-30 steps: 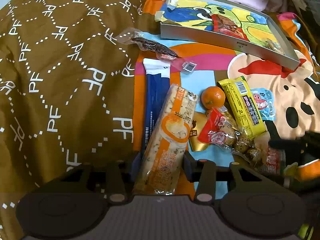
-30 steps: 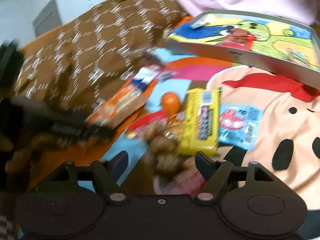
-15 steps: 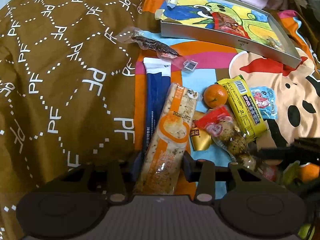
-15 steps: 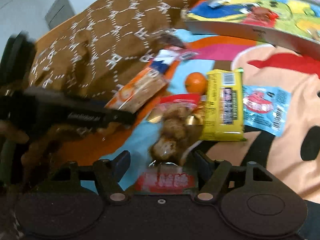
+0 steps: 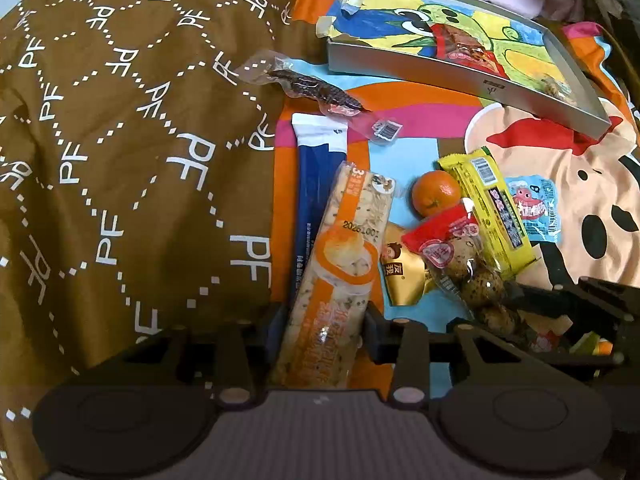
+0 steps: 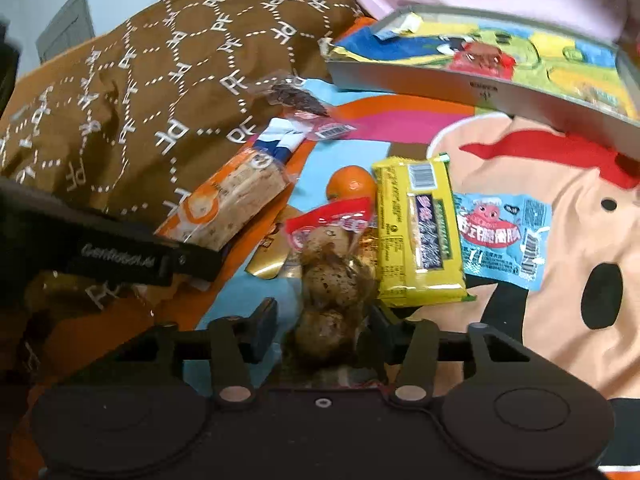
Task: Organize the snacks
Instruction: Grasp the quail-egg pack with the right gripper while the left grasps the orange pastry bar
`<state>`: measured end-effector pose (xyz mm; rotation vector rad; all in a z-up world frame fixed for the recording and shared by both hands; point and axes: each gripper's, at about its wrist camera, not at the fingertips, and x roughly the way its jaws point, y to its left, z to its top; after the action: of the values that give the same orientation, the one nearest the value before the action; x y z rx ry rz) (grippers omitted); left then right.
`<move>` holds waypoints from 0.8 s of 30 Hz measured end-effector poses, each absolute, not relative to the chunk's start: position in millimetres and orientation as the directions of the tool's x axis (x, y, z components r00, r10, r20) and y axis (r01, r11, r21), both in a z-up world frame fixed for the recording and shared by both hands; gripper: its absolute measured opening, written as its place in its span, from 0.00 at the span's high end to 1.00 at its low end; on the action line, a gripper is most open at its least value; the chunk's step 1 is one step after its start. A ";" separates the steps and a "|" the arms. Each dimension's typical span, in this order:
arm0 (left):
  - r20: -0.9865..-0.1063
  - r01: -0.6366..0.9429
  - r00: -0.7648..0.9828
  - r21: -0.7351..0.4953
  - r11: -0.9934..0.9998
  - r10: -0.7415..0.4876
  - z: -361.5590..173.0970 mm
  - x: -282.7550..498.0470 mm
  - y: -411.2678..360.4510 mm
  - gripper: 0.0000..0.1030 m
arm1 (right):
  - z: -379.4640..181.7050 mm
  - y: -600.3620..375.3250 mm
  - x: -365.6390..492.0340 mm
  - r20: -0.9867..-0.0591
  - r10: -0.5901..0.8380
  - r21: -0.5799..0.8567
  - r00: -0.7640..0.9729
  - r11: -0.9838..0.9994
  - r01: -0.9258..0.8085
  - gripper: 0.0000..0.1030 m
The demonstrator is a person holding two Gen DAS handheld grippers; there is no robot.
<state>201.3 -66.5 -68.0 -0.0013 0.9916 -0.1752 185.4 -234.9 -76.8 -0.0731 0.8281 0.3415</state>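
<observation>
My left gripper (image 5: 325, 328) is shut on the near end of a long orange-and-white biscuit pack (image 5: 344, 240), which lies on the bedspread. In the right wrist view my right gripper (image 6: 323, 324) straddles a clear quail egg pack (image 6: 332, 264) with a red top. Its jaws are closing and the pads sit at the pack's two sides. Beside these lie a mandarin (image 5: 436, 192), a yellow pack (image 6: 420, 232) and a light blue sachet (image 6: 504, 236). A grey tray (image 5: 460, 76) with a cartoon lining stands at the back.
A blue-and-white stick pack (image 5: 316, 184) lies under the biscuit pack, and a gold packet (image 5: 402, 276) under the eggs. A dark dried-meat pack (image 5: 316, 88) lies near the tray. A brown patterned quilt (image 5: 120, 160) is heaped on the left. Pink cloth lies behind the tray.
My right gripper came forward and down over the quail egg pack, and its jaws narrowed around it. The left gripper and its biscuit pack stayed put.
</observation>
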 end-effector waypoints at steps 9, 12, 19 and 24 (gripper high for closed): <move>-0.836 0.133 0.511 -0.152 0.979 -0.199 -60.7 196.6 -70.0 0.64 | -68.5 -214.3 158.4 -0.713 0.161 -0.177 0.682 0.900 -0.398 0.59; -0.829 0.146 0.517 -0.158 0.977 -0.212 -58.3 193.1 -73.1 0.64 | -71.8 -204.2 144.1 -0.674 0.100 -0.331 0.732 0.845 -0.420 0.59; -0.802 0.154 0.547 -0.184 0.971 -0.239 -51.8 187.1 -76.5 0.64 | -73.8 -203.2 137.1 -0.601 0.034 -0.482 0.799 0.782 -0.396 0.59; -0.813 0.169 0.547 -0.128 0.977 -0.200 -53.7 187.6 -88.6 0.64 | -69.3 -211.7 140.2 -0.581 0.008 -0.497 0.814 0.789 -0.362 0.59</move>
<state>187.6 -88.6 -53.7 -0.0358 0.9680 -0.2187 140.2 -211.7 -69.3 -0.6379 0.5944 0.2124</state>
